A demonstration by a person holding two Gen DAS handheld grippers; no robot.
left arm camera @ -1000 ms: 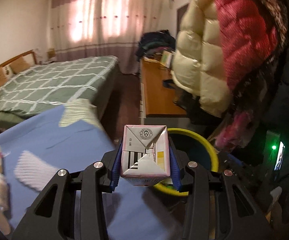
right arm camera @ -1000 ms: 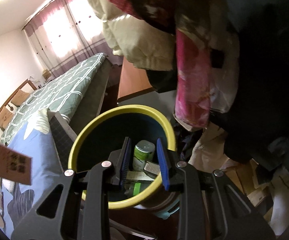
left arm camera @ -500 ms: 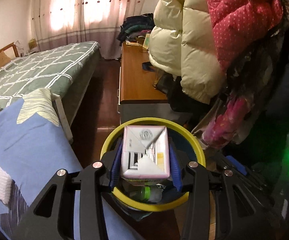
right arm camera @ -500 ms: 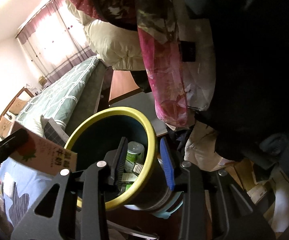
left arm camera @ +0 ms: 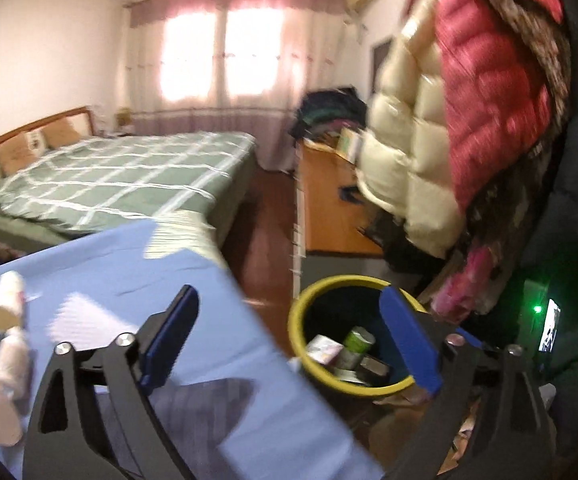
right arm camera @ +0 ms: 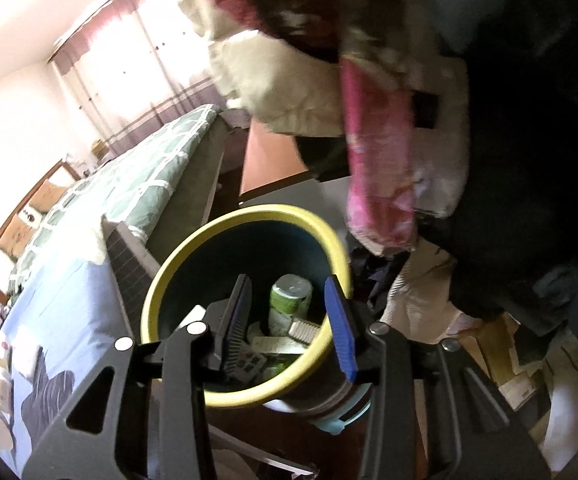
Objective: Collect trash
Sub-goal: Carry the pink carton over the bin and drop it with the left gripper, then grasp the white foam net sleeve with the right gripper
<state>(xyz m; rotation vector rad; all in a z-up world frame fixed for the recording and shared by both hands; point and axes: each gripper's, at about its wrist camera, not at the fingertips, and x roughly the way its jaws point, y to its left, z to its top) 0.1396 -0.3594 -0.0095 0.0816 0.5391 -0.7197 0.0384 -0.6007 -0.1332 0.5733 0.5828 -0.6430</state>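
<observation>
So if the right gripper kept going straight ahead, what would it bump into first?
Probably the trash inside the yellow-rimmed bin. The right gripper is open and aimed into it, with the green can lined up between its fingers, though depth is hard to judge.

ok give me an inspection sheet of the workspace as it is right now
surface: blue sheet, rumpled, patterned.
job's things: yellow-rimmed bin beside the sheet, holding a green can, a carton and other trash.
clutter: white bottles on the sheet's left part.
grippers: left gripper open, empty; right gripper open, empty, over the bin.
cables: nothing seen.
surroundings: green checked bed, wooden cabinet, hanging cream and red jackets, curtained window.
</observation>
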